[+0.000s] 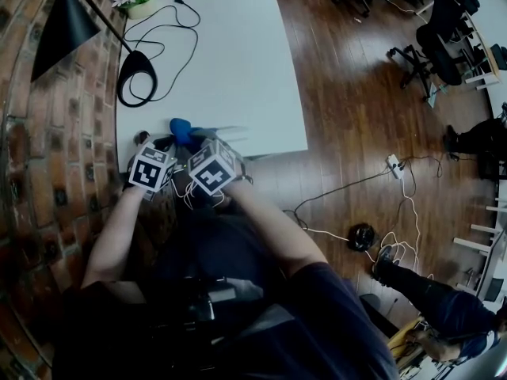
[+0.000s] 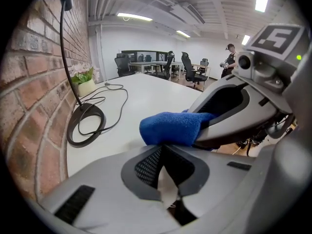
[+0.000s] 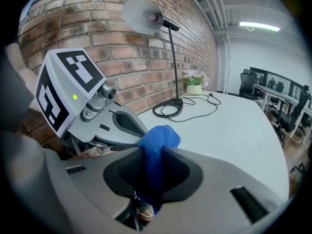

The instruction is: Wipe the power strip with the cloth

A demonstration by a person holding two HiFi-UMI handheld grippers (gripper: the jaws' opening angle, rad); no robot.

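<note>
By my reading the wiping is at its very start at most. The right tongs [image 1: 192, 142] are closed narrowly on the blue terry cloth [image 1: 181, 129], and a bunched fold bulges out past their tips. The left tongs [image 1: 158, 145] are closed tight. The left gripper view shows a thin pale sliver between their jaws, and I cannot tell what it is. The two pairs sit close together, tips almost meeting at the cloth.

I cannot place the power strip with certainty. A faint pale long shape [image 1: 231, 133] on the table just right of the right tongs' tips may be it, and thin white wires [image 3: 141, 212] hang beneath those tongs. A white socket block with cables [image 1: 394, 165] lies on the wooden floor [image 1: 348, 93], well apart to the right of both tongs. No surface shows the cloth pressed on it, so the whole wipe seems left to do.

Both tongs are over the near edge of the white rectangular table [image 1: 238, 54], so a pull back would leave it. Ahead of them the top is wide and bare. Ahead and to the left are the black desk lamp's ring base [image 1: 136, 74] and its loose black cable [image 1: 170, 30]. The red brick wall [image 1: 47, 133] stands close beside the left tongs. The table's right edge is well apart from the right tongs.
</note>
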